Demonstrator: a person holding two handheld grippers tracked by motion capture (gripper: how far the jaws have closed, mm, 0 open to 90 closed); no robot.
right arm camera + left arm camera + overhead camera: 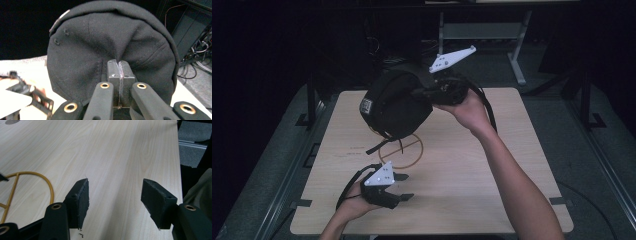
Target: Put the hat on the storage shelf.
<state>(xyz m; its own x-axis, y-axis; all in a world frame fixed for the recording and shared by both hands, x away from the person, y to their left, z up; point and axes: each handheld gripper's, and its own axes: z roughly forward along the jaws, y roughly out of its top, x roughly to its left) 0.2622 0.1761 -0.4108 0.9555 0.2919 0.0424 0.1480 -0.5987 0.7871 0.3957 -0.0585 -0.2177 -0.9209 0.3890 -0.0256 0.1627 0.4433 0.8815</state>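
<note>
Light wood table (472,165), dark room behind w/ metal frame legs at back. Left tool (404,186): low over table's near-left part, jaws apart, nothing btwn them; in left gripper view pads (81,200) hang just above bare wood. Yellow wire ring (401,150) w/ crossbar: flat on table, just beyond left tool, under the cap. Black cap (394,102): lifted off table, held up over far-centre area, strap dangling below. Right tool (119,72): at cap's right, jaws closed tight on cap fabric, pinching a fold; right hand (469,110) raised above table's far side.
</note>
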